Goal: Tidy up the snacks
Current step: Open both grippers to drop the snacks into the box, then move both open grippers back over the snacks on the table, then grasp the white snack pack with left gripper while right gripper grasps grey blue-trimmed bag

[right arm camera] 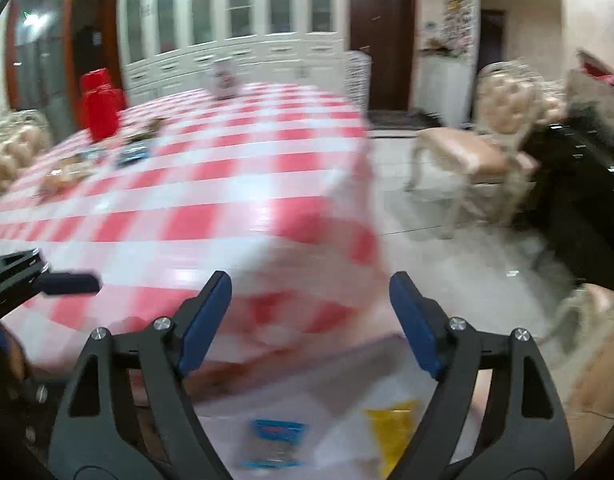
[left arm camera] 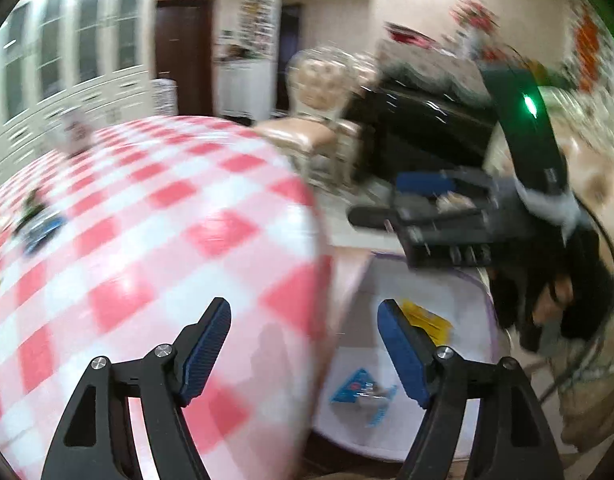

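Both views motion-blurred; no print on any packet is legible. White fabric bin (left arm camera: 447,420), purple-trimmed rim, sits below the corner of the red-and-white check tablecloth (left arm camera: 147,240). In the bin: a blue snack packet (left arm camera: 361,394) and a yellow snack packet (left arm camera: 427,320), lying apart. Right-wrist view shows the same blue packet (right arm camera: 277,434) and yellow packet (right arm camera: 393,426). Left gripper (left arm camera: 305,344): fingers spread, nothing btwn them. Right gripper (right arm camera: 311,320): fingers spread, nothing btwn them; also seen at right in left view (left arm camera: 391,204), held by a gloved hand (left arm camera: 547,292). More snack packets (right arm camera: 107,160) lie on the far left of the cloth, beside a red container (right arm camera: 101,104).
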The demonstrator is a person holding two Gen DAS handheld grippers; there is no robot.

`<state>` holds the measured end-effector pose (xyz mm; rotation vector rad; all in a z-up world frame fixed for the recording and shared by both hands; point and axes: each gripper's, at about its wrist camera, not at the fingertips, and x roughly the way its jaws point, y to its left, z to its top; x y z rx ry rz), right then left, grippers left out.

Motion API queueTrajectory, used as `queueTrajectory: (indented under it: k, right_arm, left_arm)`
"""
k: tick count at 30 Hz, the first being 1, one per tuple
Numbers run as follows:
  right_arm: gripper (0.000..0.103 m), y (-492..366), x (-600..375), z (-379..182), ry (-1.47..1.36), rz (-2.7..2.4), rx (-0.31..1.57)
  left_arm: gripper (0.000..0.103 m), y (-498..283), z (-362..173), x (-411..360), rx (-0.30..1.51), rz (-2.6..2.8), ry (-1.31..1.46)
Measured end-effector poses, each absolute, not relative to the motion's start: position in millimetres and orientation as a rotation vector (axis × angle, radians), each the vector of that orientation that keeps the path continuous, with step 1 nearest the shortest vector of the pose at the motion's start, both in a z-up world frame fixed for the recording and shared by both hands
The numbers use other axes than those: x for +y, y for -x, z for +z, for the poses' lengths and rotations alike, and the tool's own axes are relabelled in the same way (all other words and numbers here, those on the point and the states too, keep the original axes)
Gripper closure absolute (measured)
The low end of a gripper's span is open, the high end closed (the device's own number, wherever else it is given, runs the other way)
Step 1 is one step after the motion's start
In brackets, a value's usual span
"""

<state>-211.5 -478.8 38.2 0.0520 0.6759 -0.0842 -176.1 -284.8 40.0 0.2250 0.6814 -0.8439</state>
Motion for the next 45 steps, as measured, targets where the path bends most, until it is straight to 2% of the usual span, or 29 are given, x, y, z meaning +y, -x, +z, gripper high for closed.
queueTrajectory:
  k: [3,5,12,16,23,28,34,39,45]
  right_arm:
    - [0.020,184.1,-429.9,38.8,0.005,-0.006,0.687]
    - [0.020,166.5,-408.9,39.7,0.006,0.042,0.686]
    - [0.020,64.2,-344.7,34.6,-0.080,0.197,0.783]
    - [0.020,3.2,-306.7,21.6,-0.026,0.218,0.858]
    - [0.018,-74.8,-280.0,4.8,-0.004,0.205,0.945]
    - [0.012,-118.8,-259.4,4.6,0.027,0.248,0.953]
    - [0.009,-165.9,-228.8,1.6,0.068,0.291,0.951]
    - [0.005,-182.3,-209.4,-0.7,0.091,0.310,0.940]
    - [0.004,-181.4,-198.4,-2.7,0.141,0.340,0.940]
  left_arm:
    - [0.024,159.2,46.4,-238.4,0.672,-0.744,-0.140]
    - [0.018,146.6,48.1,-205.7,0.662,-0.662,-0.090]
    - [0.018,97.0,36.9,-105.2,0.715,-0.387,0.023]
    - [0.018,73.3,37.8,-44.3,0.773,-0.281,0.125]
    - [0.018,29.1,26.7,20.9,0.817,-0.206,0.245]
    - [0.018,-3.0,18.2,23.4,0.853,-0.246,0.318]
    - [0.018,-30.8,18.1,-20.0,0.895,-0.326,0.272]
    - [0.018,-60.7,11.0,-41.3,0.913,-0.319,0.214]
    - [0.018,-95.6,10.9,-30.2,0.900,-0.253,0.232]
